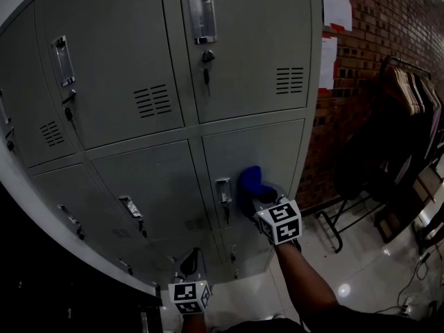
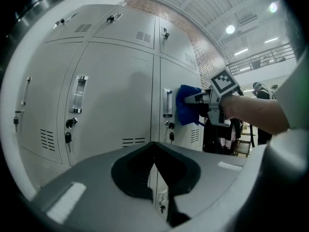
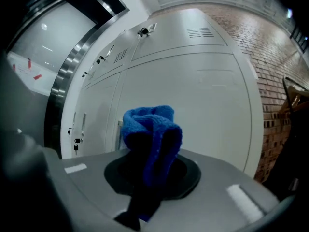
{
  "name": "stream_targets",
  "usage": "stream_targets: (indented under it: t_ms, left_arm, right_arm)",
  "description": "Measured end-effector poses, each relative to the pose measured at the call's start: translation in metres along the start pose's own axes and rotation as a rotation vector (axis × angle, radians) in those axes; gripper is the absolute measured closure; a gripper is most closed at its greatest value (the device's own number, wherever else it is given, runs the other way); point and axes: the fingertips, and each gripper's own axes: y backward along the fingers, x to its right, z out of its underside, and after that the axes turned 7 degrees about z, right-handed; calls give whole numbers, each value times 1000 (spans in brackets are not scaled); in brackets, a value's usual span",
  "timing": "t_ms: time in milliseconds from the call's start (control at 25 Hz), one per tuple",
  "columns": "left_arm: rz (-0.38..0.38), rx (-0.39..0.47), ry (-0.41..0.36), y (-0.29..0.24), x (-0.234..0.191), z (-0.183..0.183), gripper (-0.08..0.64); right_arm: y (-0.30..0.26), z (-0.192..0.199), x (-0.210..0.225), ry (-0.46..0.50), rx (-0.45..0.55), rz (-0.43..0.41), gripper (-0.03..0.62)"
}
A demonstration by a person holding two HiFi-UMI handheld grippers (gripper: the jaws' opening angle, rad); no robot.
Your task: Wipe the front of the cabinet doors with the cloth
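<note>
Cloth (image 3: 150, 129) is pinched in my right gripper (image 3: 149, 173), pressed to a lower cabinet door (image 1: 270, 148); my left gripper (image 2: 154, 166) hangs closed, empty. I judge most doors remain unwiped.

Two grippers (image 1: 190, 261) (image 1: 257, 198), one cloth (image 1: 248, 181), one cabinet (image 1: 132, 61).

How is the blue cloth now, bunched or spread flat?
Bunched: the cloth stands as a thick wad clamped in the right gripper.

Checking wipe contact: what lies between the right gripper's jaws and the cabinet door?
Only the blue cloth, held by the right gripper; the right gripper view shows it.
</note>
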Motion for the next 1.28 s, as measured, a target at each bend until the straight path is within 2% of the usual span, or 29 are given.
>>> stream_targets:
  t_ms: [480,800,1080,1200,1280]
  left_arm:
    - [-7,0,-2,-8,6,3,546]
    - [-38,76,-8,0,5,-12,547]
    - [-44,60,7,1,4,-6,546]
    - [-41,60,6,2,4,-5,546]
    - [-35,61,8,1,5,-5,546]
  right_arm:
    - [19,19,77,1,-32,118,534]
    - [29,27,113,-2,-49,179,532]
    - [38,41,141,-10,-71,268,534]
    - [43,43,140,-38,-35,265,534]
    - [43,46,125,-45,-15,220,534]
